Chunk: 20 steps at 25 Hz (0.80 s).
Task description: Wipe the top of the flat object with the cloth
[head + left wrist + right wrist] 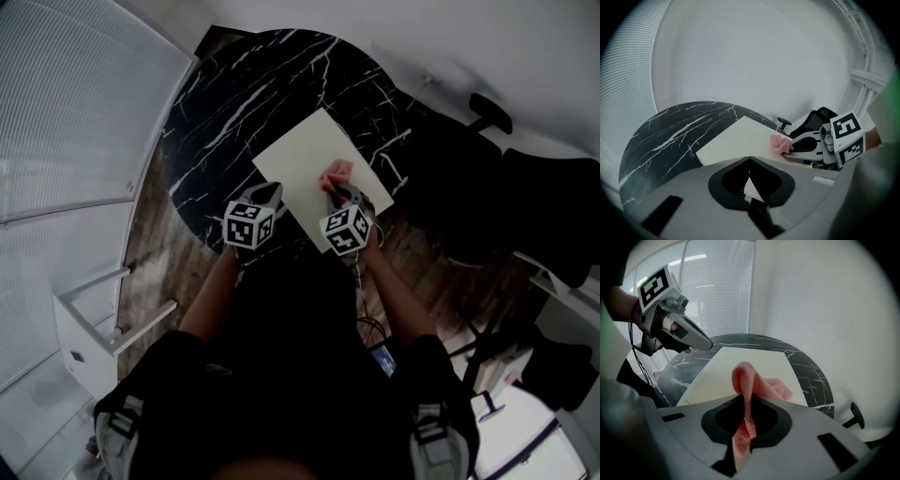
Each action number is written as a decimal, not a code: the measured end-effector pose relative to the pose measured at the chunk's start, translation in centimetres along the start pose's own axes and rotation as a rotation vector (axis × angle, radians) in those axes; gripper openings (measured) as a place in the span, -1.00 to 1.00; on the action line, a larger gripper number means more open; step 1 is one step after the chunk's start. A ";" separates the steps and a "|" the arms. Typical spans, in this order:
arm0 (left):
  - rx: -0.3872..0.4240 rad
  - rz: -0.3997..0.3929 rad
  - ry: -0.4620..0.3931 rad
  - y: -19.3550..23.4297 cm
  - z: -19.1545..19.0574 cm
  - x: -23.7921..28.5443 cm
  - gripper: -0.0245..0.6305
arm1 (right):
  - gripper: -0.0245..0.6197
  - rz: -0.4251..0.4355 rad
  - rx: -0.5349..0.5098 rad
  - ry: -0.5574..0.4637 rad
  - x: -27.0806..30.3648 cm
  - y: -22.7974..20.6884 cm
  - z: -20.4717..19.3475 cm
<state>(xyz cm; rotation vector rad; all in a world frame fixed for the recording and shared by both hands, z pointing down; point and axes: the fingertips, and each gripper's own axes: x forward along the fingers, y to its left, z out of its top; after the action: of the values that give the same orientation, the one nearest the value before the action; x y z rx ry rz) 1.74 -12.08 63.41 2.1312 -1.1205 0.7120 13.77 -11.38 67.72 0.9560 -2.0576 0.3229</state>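
Round black marble table with white veins, on a wood floor. White slatted blinds on the left gripper's side, black office chair off beyond the right gripper.

Flat board: cream, rectangular, lying flat on the table, turned at an angle to the person. It sits ahead of both grippers, with its near edge under their tips.

Right gripper:
- Jaws clamped on the pink cloth.
- In the right gripper view, a strip of the waffle-weave cloth runs up through the hollow between the jaws, humps over the tips and drapes forward.
- The loose end of the cloth rests on the board just ahead of the tips, near the board's near-right part.
- Marker cube sits behind the jaws, toward the person.

Left gripper:
- Just to the left of the right gripper, apart from it, at the board's near-left edge.
- In the left gripper view, the jaws are drawn together, tips meeting.
- A cream sliver of the board shows in the hollow between them, so the gripper looks closed on the board's edge.
- From this gripper, the cloth and the right gripper's tips lie ahead and to the right, over the board.

Both of the person's forearms reach forward from a dark-clothed torso at the bottom of the head view.
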 end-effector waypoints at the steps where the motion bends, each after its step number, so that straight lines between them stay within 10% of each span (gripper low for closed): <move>1: -0.001 0.002 0.001 0.1 -0.1 -0.1 -0.93 | -0.87 0.003 0.004 0.000 0.0 0.2 0.0; 20: -0.015 -0.002 -0.015 2.1 -1.5 -2.3 -0.93 | -0.87 0.037 -0.020 0.017 0.5 4.7 0.7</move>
<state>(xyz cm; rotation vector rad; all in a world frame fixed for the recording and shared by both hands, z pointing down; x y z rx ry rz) -1.48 -10.73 63.40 2.1280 -1.1284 0.6858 9.77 -8.81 68.13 0.9010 -2.0615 0.3291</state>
